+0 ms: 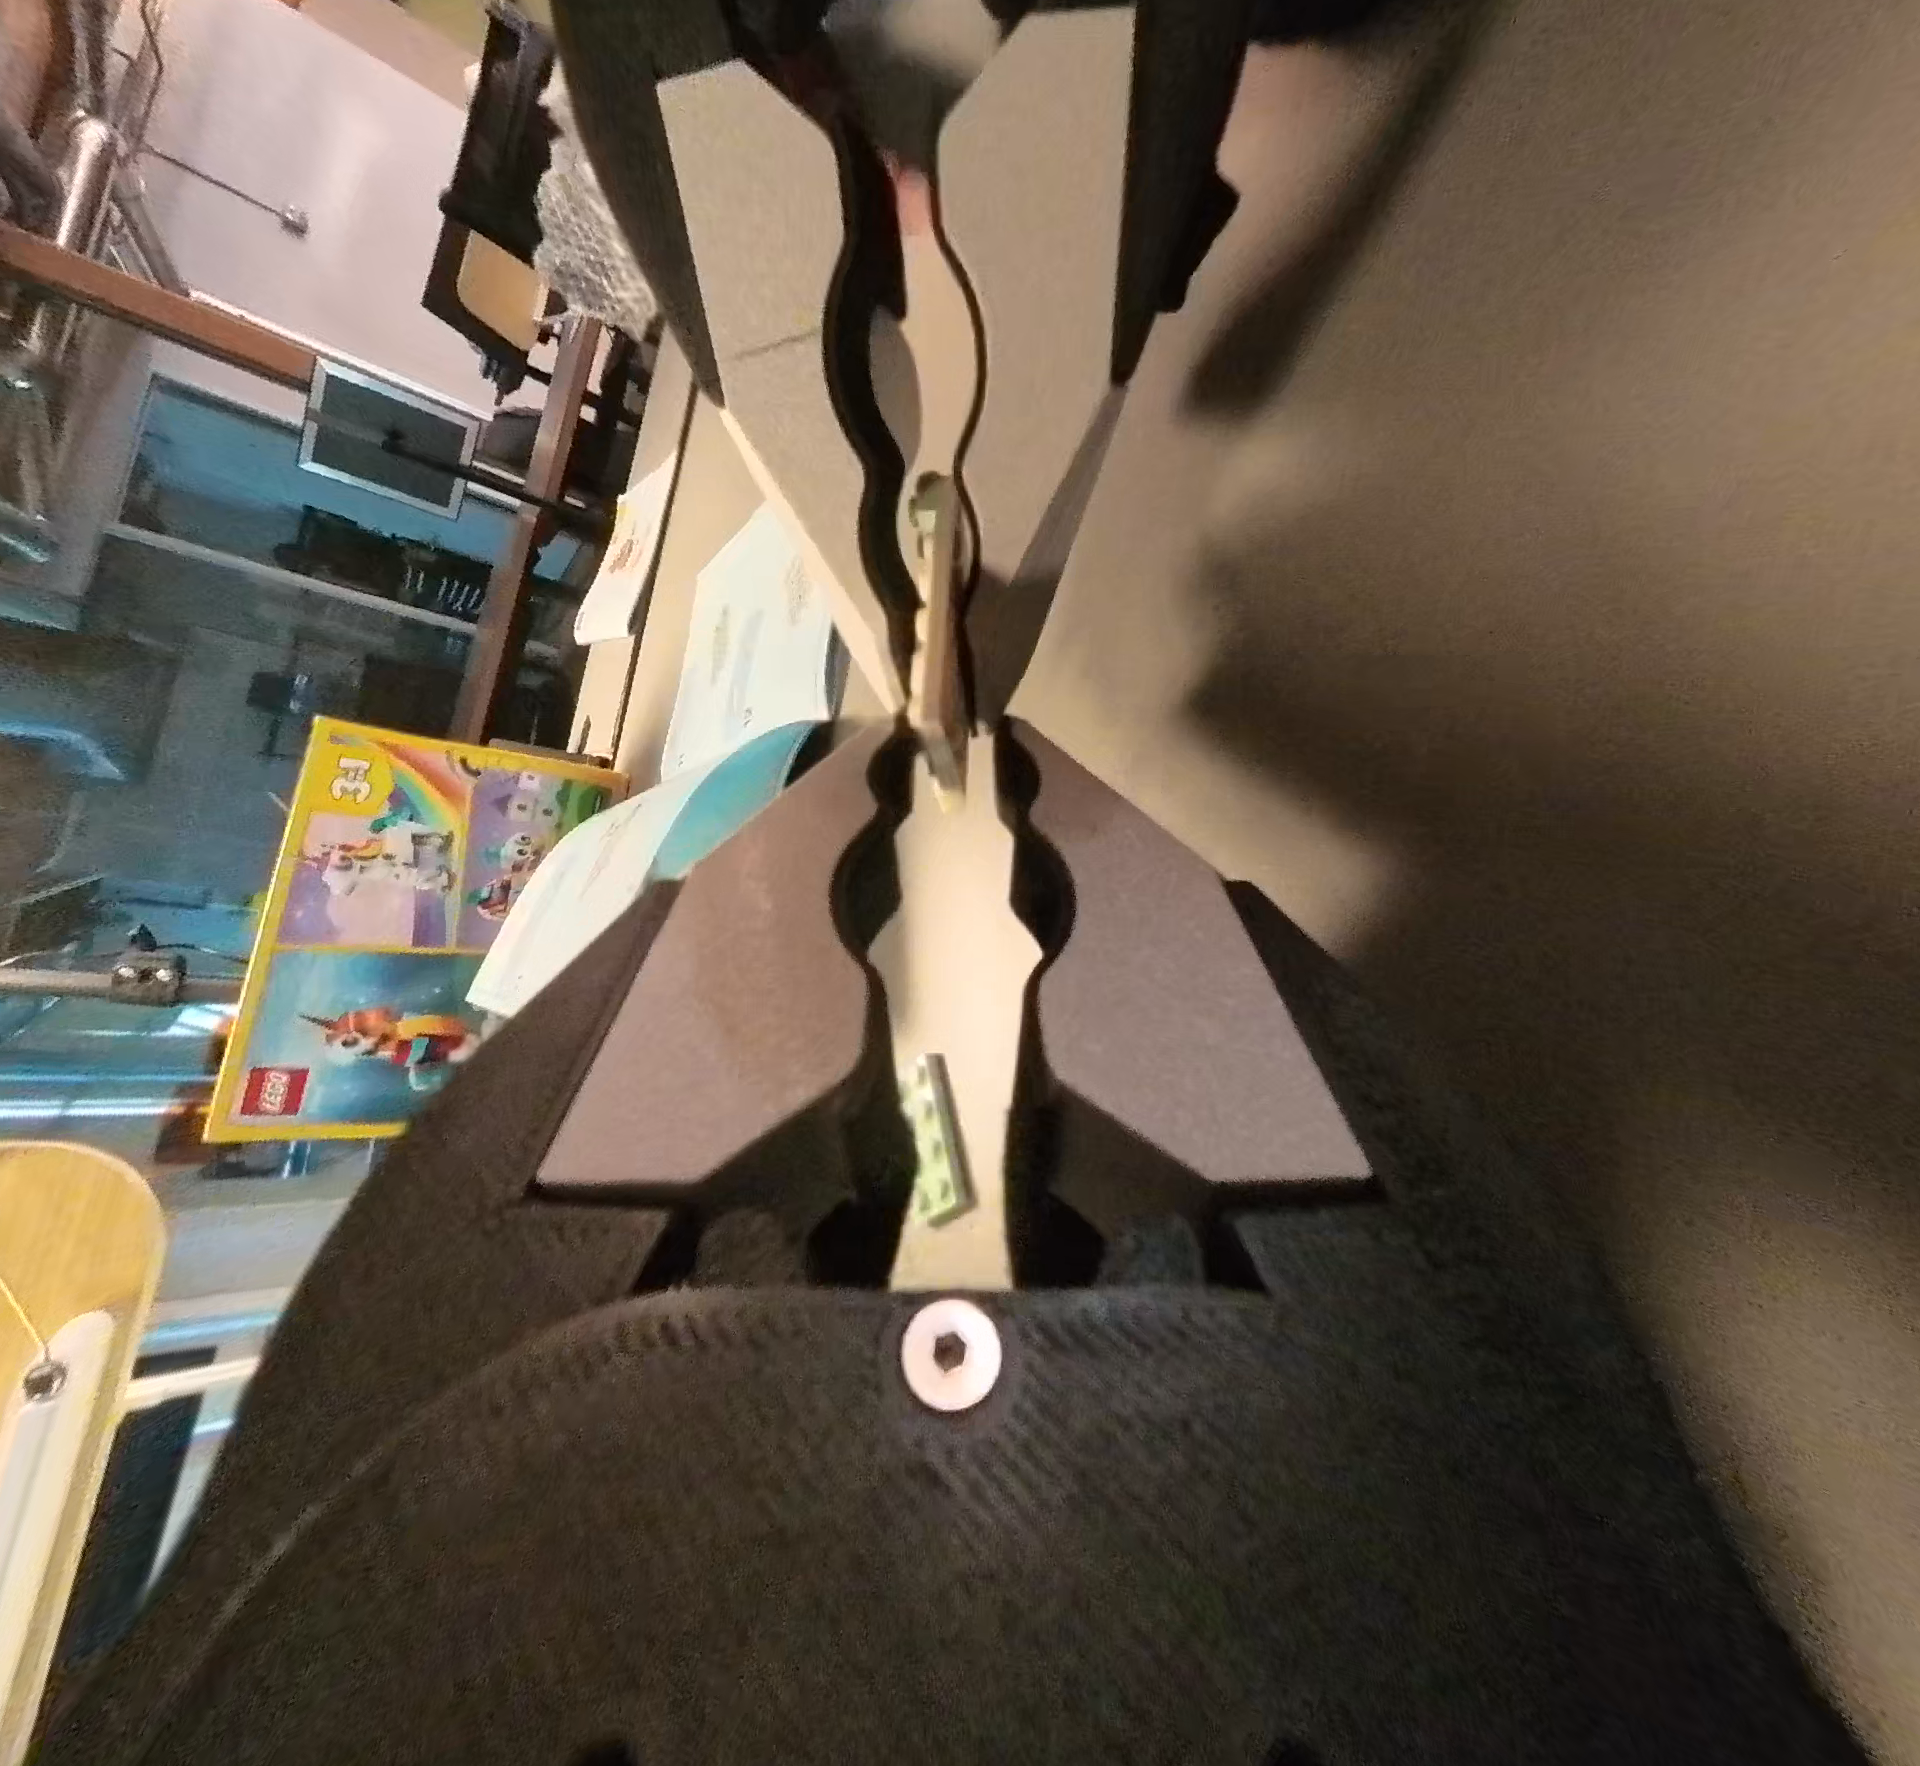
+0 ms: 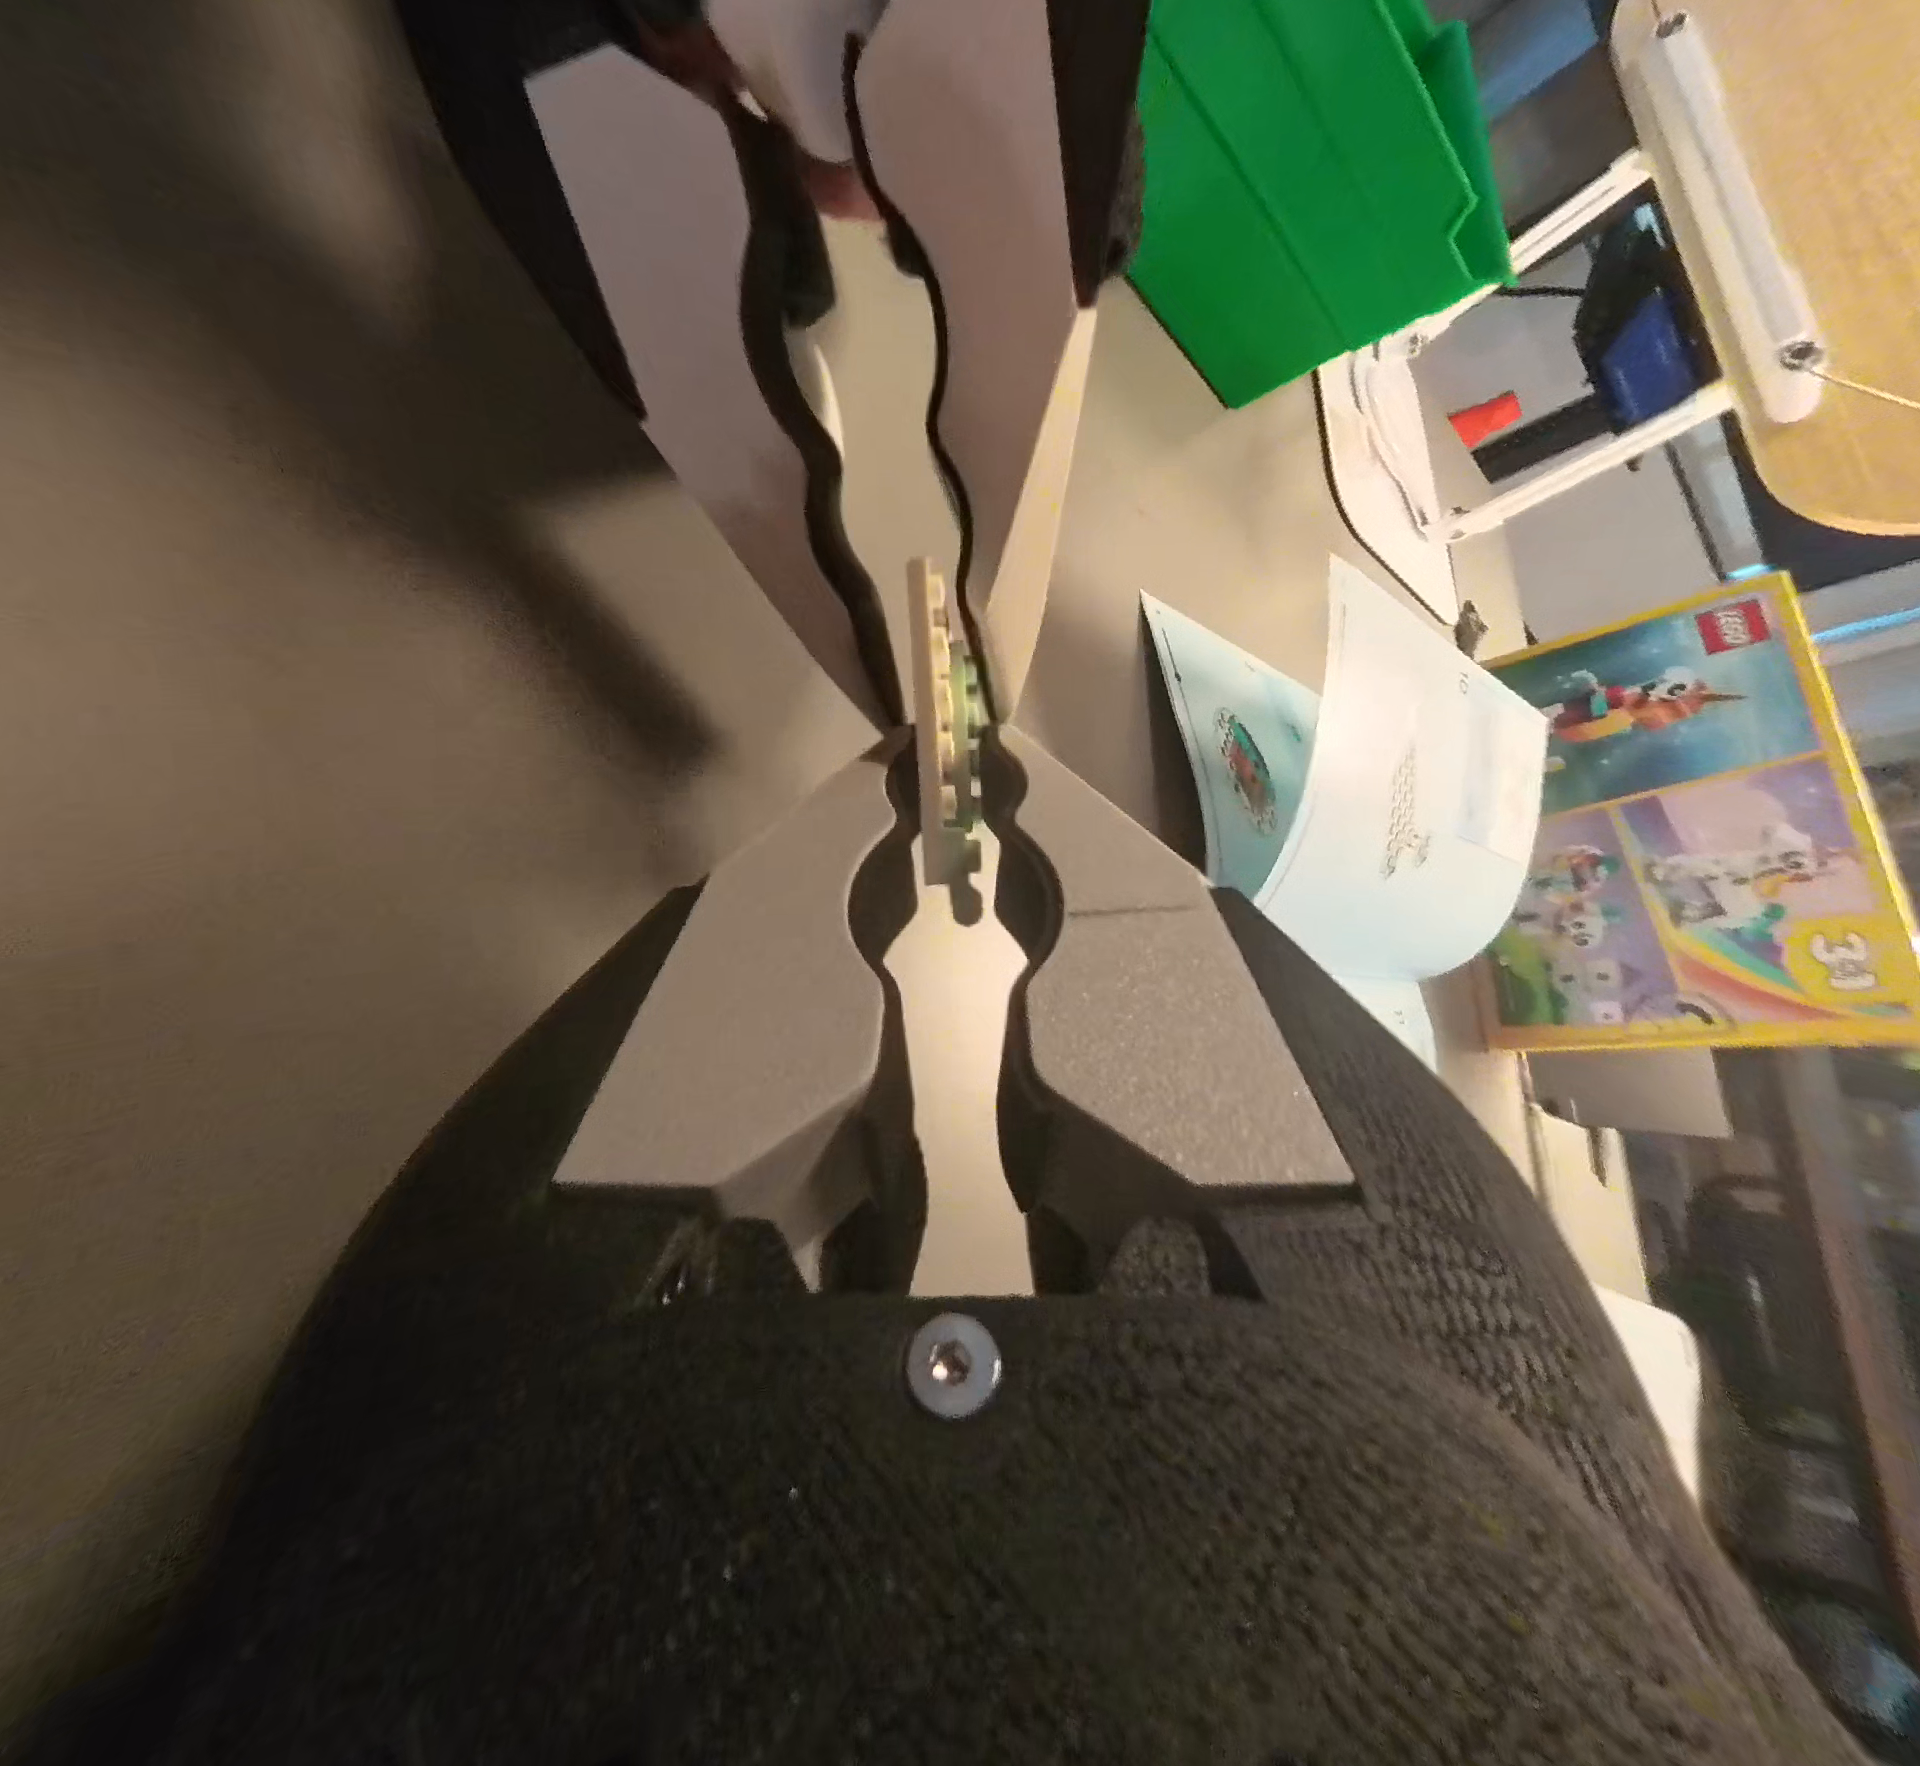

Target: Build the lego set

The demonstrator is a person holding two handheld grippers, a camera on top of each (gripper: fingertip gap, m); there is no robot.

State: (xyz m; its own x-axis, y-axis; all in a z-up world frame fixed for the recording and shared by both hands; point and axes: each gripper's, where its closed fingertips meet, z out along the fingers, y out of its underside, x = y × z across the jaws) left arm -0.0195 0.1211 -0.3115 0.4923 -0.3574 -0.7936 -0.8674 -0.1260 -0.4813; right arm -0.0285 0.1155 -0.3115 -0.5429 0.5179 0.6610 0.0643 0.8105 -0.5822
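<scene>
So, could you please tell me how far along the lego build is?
Early. Done: a green piece already sits on the tan plate. In hand: both claws, left and right, pinch that plate tip to tip. Left: a light green plate lies loose on the table, instruction booklet open.

Pale beige tabletop (image 2: 1226,511) fills frame centre; green plastic bin (image 2: 1309,116) upper right; brown wooden beam (image 1: 156,314) upper left; glass-fronted shelving (image 1: 260,511) left.

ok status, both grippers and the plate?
Left gripper and right gripper tip to tip, jaws shut on tan plate. Light green plate loose on table. Nothing in the way.
</scene>
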